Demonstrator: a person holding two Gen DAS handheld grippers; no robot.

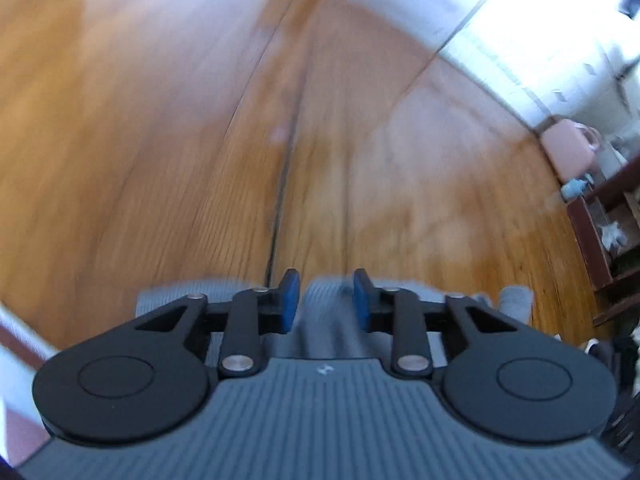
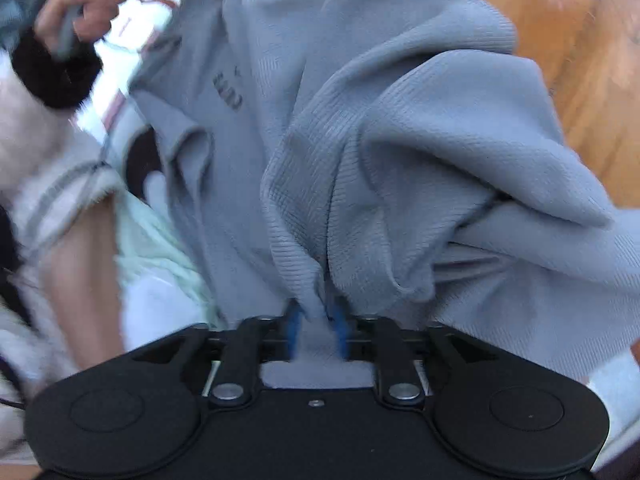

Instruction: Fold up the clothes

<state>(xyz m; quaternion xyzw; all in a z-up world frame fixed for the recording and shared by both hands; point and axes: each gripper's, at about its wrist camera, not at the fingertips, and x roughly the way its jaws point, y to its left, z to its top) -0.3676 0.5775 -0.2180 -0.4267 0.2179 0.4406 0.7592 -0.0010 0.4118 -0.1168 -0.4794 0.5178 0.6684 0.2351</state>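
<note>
A grey ribbed knit garment fills the right wrist view, bunched and hanging in folds, with a small dark logo on its front. My right gripper is shut on a fold of it between the blue pads. In the left wrist view my left gripper stands over the same grey garment, which passes between its blue pads. The pads stand apart with cloth in the gap. The person's other hand holds the garment's far end at the upper left.
A wooden floor spreads below the left gripper. A white wall, a pink container and a dark wooden shelf stand at the right. Other pale clothes lie left of the grey garment.
</note>
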